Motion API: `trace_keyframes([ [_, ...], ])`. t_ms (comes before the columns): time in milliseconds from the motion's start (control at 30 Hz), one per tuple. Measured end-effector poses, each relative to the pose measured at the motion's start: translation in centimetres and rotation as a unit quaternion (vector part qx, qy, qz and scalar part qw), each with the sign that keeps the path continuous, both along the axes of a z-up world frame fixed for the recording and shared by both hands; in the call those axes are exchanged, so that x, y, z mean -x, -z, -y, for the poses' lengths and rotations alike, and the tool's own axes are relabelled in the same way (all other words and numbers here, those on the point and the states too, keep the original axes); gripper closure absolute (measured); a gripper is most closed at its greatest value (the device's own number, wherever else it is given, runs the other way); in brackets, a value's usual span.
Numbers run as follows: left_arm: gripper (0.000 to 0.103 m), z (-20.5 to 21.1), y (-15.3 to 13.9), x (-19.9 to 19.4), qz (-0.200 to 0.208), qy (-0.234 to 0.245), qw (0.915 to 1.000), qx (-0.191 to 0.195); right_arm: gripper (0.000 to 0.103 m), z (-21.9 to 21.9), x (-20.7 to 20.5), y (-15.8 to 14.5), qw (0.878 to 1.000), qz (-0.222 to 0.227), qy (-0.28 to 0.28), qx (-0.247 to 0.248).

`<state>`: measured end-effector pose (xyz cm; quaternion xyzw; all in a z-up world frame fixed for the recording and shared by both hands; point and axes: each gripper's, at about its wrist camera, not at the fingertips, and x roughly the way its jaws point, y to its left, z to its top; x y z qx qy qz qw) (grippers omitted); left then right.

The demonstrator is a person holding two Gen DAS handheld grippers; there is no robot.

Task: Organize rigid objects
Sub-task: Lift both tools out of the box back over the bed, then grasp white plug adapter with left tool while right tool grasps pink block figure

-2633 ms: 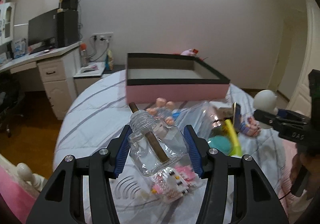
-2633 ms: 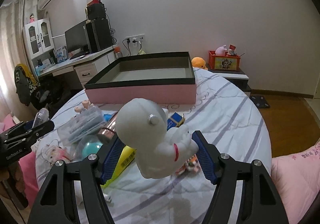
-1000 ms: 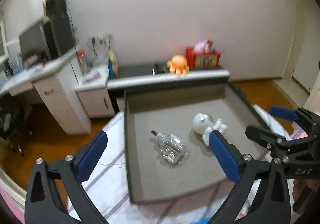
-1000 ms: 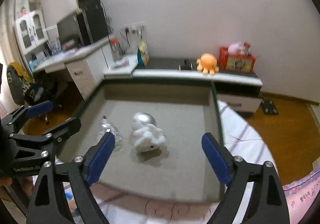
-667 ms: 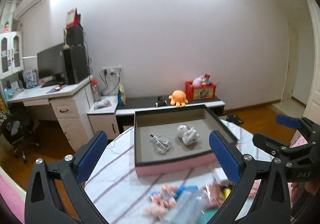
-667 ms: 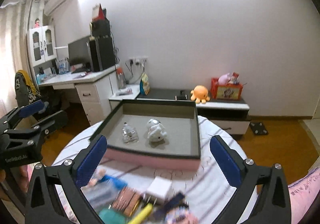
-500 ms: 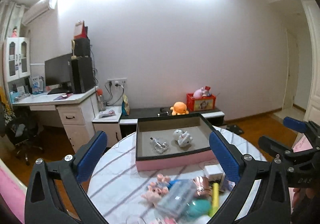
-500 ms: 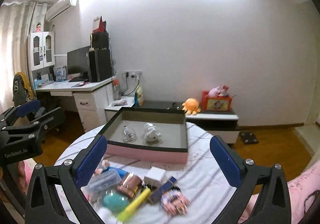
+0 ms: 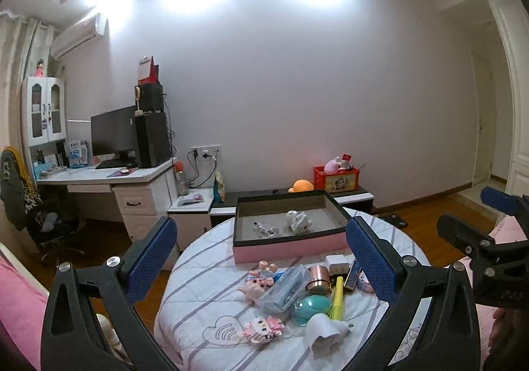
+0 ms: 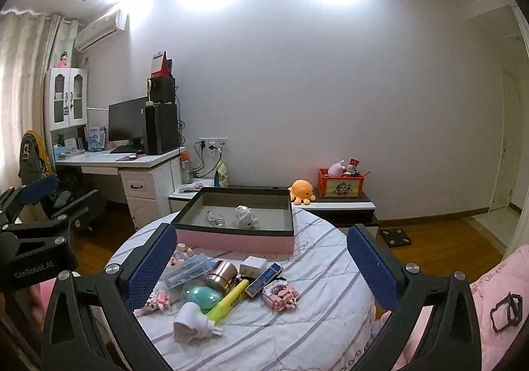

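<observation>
A pink box with a dark rim (image 9: 287,247) (image 10: 231,240) stands at the far side of the round striped table (image 9: 205,298) (image 10: 317,271). Inside lie a clear glass bottle (image 9: 264,229) (image 10: 215,218) and a white astronaut figure (image 9: 298,221) (image 10: 245,216). A pile of small objects lies nearer: a copper cup (image 9: 319,275) (image 10: 222,272), a yellow marker (image 9: 338,298) (image 10: 229,300), a teal egg (image 9: 312,306) (image 10: 201,297), a white plug (image 9: 325,333) (image 10: 191,324). My left gripper (image 9: 261,265) and right gripper (image 10: 261,268) are both wide open, empty, held high and back from the table.
A clear pouch (image 9: 284,285), pink block figures (image 9: 263,329) (image 10: 280,295), a white charger (image 10: 253,264) and a blue box (image 10: 264,278) lie in the pile. A white desk with monitor (image 9: 115,136) stands left. A low cabinet with an orange plush (image 10: 301,190) stands behind. Pink bedding (image 10: 496,298) is right.
Both grippers let go of the bottle and the astronaut in the pink box, opened wide, and have drawn back and up from the table, so the whole table now shows.
</observation>
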<state>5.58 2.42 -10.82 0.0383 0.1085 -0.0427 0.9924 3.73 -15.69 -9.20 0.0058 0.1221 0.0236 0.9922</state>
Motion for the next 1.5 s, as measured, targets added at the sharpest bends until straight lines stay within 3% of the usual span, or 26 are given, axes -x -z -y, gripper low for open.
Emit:
trace_keyframes([
  [700, 0.000, -0.6, 1.1, 0.4, -0.015, -0.014, 0.9998, -0.004, 0.000, 0.3, 1.5, 1.1, 1.000, -0.006, 0.014, 0.002],
  [1033, 0.000, 0.3, 7.8, -2.7, -0.105, 0.014, 0.9941, 0.020, 0.000, 2.3, -1.6, 6.8, 0.996, -0.084, 0.034, -0.002],
  [1300, 0.000, 5.8, 14.4, -4.7, -0.164, 0.040, 0.9846, -0.047, 0.000, 5.1, -3.5, 11.9, 0.987, -0.153, 0.055, -0.015],
  [1500, 0.000, 7.3, 16.7, -6.6, -0.190, 0.038, 0.9787, -0.067, 0.000, 6.3, -4.8, 13.6, 0.982, -0.179, 0.057, -0.022],
])
